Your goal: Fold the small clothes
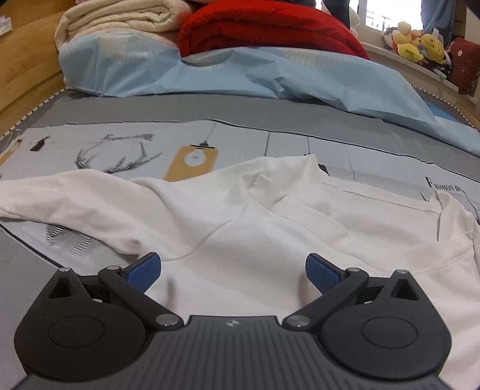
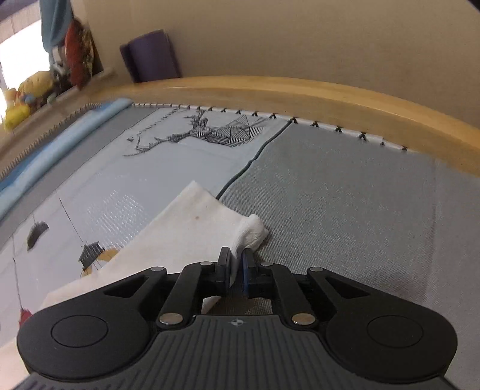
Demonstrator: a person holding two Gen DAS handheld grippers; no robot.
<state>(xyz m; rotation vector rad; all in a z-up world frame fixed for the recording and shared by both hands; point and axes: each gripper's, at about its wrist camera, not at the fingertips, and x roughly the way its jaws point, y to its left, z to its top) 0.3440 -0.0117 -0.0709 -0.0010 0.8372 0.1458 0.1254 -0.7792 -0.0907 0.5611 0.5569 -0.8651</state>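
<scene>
A white long-sleeved top (image 1: 255, 216) lies spread on the grey printed bed cover (image 1: 240, 132), one sleeve stretching left, collar at the far side. My left gripper (image 1: 233, 270) is open just above the top's body, its blue pads (image 1: 144, 271) wide apart and empty. In the right wrist view my right gripper (image 2: 236, 264) is shut on the bunched edge of the white top's sleeve (image 2: 192, 222), which trails away to the left over the cover.
A light blue sheet (image 1: 270, 78), a red quilt (image 1: 264, 30) and a cream blanket (image 1: 120, 21) are piled at the far end of the bed. Plush toys (image 1: 420, 45) sit on a sill. A wooden bed rail (image 2: 300, 90) runs along the edge.
</scene>
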